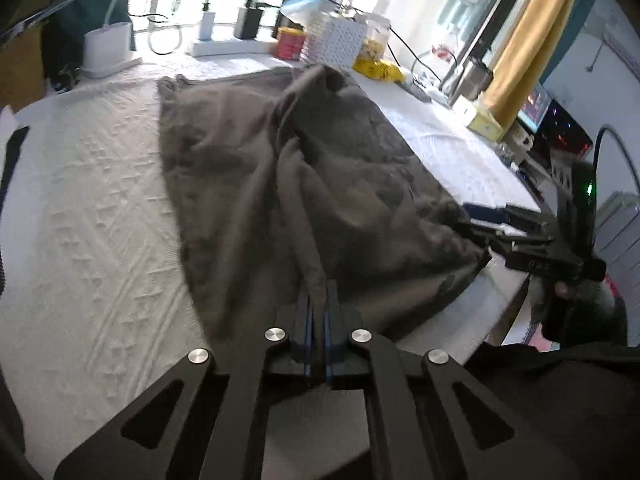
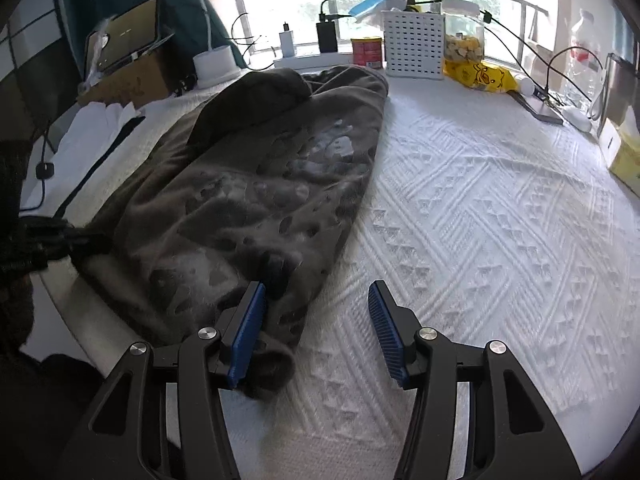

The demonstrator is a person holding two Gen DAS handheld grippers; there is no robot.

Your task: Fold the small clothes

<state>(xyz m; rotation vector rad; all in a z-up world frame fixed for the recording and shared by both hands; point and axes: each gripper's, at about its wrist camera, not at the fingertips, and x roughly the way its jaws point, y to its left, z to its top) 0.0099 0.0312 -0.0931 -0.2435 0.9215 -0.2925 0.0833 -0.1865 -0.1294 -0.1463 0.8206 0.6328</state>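
A dark grey, faintly patterned soft garment [image 1: 304, 168] is lying crumpled across the middle of the white textured cloth-covered table [image 1: 100, 216]. At the lower centre of the left wrist view, the left gripper [image 1: 319, 300] is pinching a ridge of its near edge, jaws closed. The right gripper [image 2: 318, 292] is standing wide apart at the garment's lower corner, gripping nothing.

Black tool [image 2: 316, 292], blue ribbed pads [image 2: 248, 332], silver screws
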